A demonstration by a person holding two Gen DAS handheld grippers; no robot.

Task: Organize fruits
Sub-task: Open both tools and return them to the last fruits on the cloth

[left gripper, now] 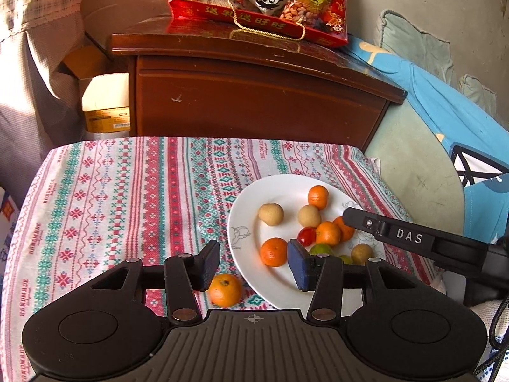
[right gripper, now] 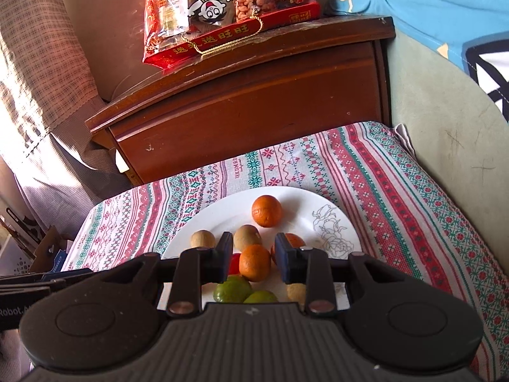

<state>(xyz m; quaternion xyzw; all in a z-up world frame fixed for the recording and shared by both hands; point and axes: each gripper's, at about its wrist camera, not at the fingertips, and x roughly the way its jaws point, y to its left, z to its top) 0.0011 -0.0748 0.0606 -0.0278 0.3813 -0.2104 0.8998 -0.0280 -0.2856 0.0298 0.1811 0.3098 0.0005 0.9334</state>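
White round ceramic plate [left gripper: 245, 222] on striped tabletop cloth [left gripper: 127, 197]; green fruits [right gripper: 232, 288] half hidden. Left tool [left gripper: 253, 265] open, empty. Right tool [right gripper: 253, 256] gapped around small orange [right gripper: 254, 262]; grip unclear.

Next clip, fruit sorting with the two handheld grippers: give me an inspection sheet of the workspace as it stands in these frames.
Surface: patterned cloth covering a low stand.
Job's things: white plate holding oranges, tan round fruits, a red fruit and green fruits; one loose orange lies on the cloth beside the plate's near rim.
Clutter: nothing seen on the cloth.
Grippers: left gripper open, nothing between its pads, the loose orange just below it; right gripper over the plate, jaws narrow with a plate orange seen between them; contact cannot be told.
Cables: braided cable at the right edge of the left wrist view.
Surroundings: wooden cabinet carrying a red snack bag; cardboard box; blue bedding.
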